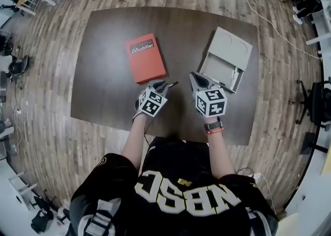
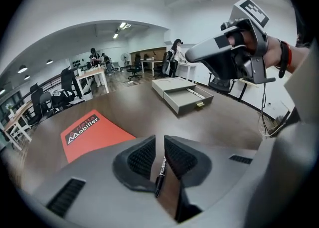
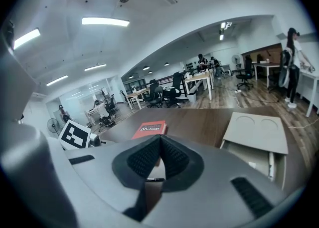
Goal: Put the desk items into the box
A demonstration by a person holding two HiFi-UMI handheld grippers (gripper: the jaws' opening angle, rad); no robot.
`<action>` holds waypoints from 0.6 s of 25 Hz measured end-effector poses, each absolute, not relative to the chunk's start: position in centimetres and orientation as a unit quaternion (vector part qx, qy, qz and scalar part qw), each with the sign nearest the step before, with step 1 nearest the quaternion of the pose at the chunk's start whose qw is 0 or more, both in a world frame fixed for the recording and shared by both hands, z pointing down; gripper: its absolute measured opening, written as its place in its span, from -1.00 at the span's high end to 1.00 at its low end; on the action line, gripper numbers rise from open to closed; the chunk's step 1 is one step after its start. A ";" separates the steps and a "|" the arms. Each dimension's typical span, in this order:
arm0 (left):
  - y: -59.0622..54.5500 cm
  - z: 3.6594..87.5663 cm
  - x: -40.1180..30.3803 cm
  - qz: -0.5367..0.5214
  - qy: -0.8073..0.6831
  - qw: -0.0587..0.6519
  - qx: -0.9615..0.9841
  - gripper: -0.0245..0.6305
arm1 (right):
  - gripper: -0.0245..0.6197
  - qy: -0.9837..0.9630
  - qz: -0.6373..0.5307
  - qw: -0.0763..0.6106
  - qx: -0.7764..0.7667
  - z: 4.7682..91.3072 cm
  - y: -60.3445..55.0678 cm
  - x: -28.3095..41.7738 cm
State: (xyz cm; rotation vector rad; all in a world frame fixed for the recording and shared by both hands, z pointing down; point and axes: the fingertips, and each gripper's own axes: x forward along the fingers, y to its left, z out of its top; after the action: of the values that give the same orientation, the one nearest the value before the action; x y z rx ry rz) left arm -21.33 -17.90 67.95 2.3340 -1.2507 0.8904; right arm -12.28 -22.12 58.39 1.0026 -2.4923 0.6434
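Observation:
A black pen (image 1: 173, 82) lies on the dark table (image 1: 108, 90) at the tips of my left gripper (image 1: 164, 84). In the left gripper view the pen (image 2: 160, 173) shows below the narrow gap between the jaws, and the pads do not press on it. My left gripper (image 2: 159, 144) is slightly open. My right gripper (image 1: 195, 76) hovers just right of it, shut on nothing, with its pads meeting (image 3: 160, 139). The grey box (image 1: 230, 49) stands at the right with its drawer (image 2: 185, 97) pulled out. A red book (image 1: 146, 57) lies at the left.
A white pen-like item (image 1: 234, 79) lies inside the drawer. The table's near edge (image 1: 170, 136) runs close to the person's body. Office chairs, desks and several people fill the room beyond the table.

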 end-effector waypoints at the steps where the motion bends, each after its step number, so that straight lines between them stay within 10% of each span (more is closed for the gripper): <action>1: -17.8 68.5 -21.1 0.321 -0.431 0.176 0.825 0.78 | 0.90 -0.883 0.232 0.190 0.362 58.7 -22.1 -12.0; 15: -17.0 75.5 -19.5 0.391 -0.324 0.191 0.840 0.51 | 0.90 -0.855 0.254 0.205 0.404 60.9 -22.3 -10.0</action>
State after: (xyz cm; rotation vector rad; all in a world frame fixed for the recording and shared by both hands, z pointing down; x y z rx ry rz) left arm -19.51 -16.99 75.48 2.3599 -0.9099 1.0979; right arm -9.97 -22.35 60.89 1.1252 -2.3824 0.7086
